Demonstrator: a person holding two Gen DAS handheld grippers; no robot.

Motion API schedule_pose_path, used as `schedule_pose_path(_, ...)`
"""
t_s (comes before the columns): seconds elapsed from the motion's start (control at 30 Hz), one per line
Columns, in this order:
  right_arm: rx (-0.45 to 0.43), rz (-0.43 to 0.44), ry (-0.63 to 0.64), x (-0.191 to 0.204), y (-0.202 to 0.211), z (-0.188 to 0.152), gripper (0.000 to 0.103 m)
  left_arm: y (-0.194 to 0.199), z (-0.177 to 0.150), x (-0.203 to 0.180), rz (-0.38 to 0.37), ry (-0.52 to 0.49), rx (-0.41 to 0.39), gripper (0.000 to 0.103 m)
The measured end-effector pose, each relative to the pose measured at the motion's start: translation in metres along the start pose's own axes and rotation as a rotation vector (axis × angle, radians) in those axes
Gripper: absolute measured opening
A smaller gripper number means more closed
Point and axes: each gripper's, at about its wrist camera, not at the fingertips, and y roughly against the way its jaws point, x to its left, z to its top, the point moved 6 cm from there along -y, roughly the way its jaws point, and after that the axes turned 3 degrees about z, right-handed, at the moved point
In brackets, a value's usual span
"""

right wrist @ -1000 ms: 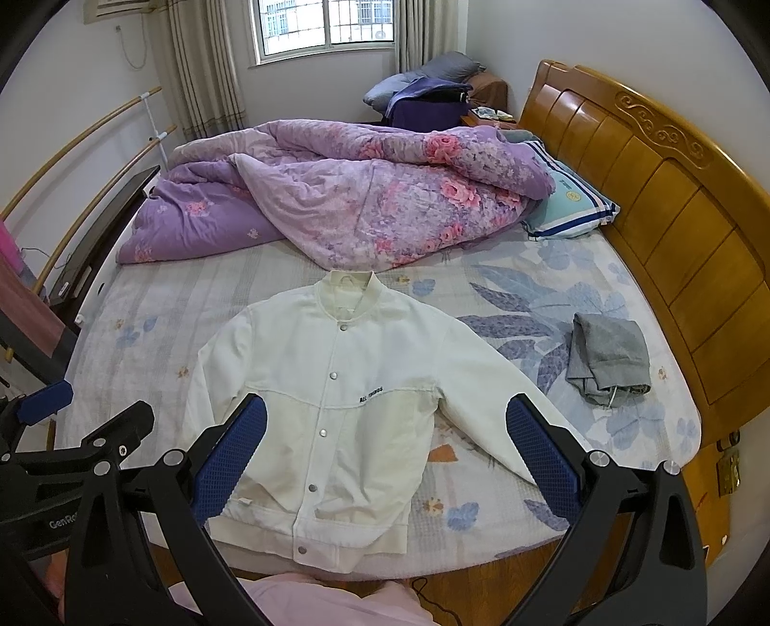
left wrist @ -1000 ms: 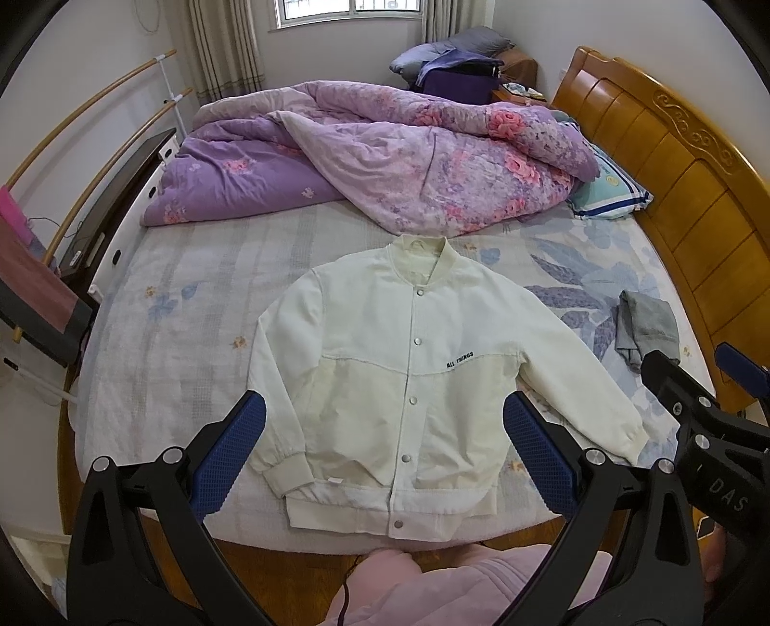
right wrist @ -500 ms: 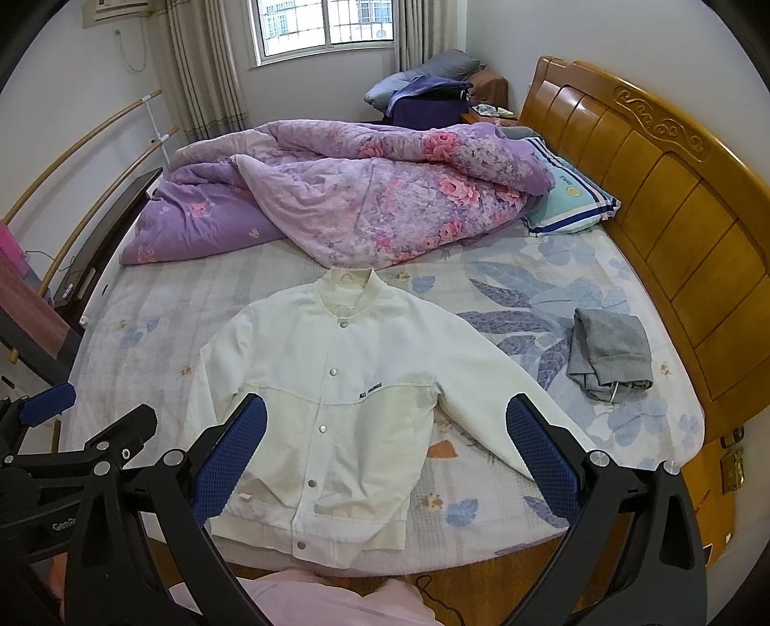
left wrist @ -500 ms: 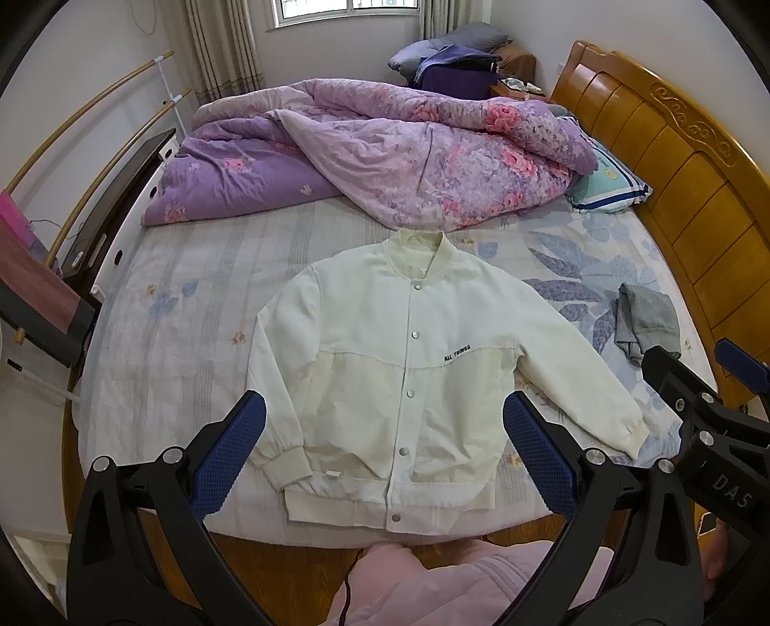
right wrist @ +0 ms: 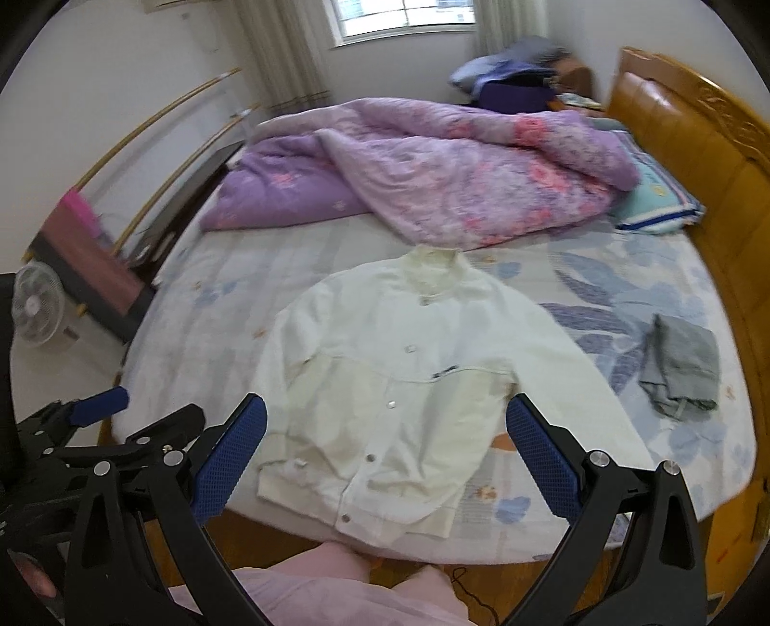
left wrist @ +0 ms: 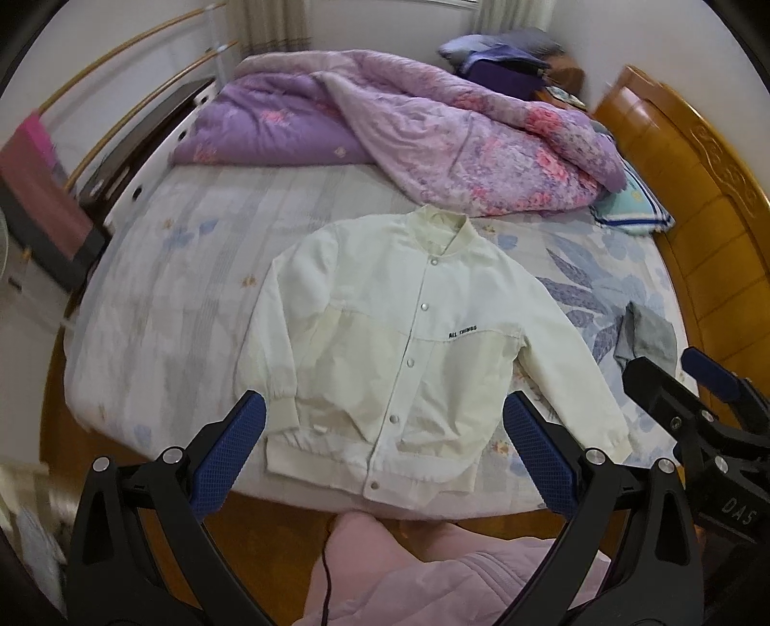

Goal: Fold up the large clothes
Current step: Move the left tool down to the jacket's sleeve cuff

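- One bed (left wrist: 159, 269) with a pale floral sheet carries everything, a wooden headboard (left wrist: 712, 202) at its right side.
- Rumpled purple quilt (left wrist: 433, 139) lies heaped across the far part.
- Cream snap-front jacket (left wrist: 404, 346) lies flat, face up, near the bed's front edge: buttoned, collar away, both sleeves angled outward, small black lettering on the chest.
- Grey folded cloth (right wrist: 683, 366) sits well right of it.
- Left tool (left wrist: 385, 433) and right tool (right wrist: 385, 433) hover above the hem, jaws spread, empty.

Soft daylight enters from the far window (right wrist: 404, 19); shadows are faint. Both views are motion-blurred, with fisheye bending and dark corners.
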Motion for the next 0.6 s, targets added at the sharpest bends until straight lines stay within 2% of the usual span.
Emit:
schedule_pose_path(0.4, 0.075, 0.176, 0.234, 0.047, -0.016, -0.023, 0.096, 0.008, -0.054, 0.046, 0.077, 0.227, 0.055, 0.098)
schedule_pose_path(0.6, 0.113, 0.238, 0.263, 0.060, -0.034, -0.030, 0.096, 0.001, -0.069, 0.069, 0.078, 0.297, 0.074, 0.098)
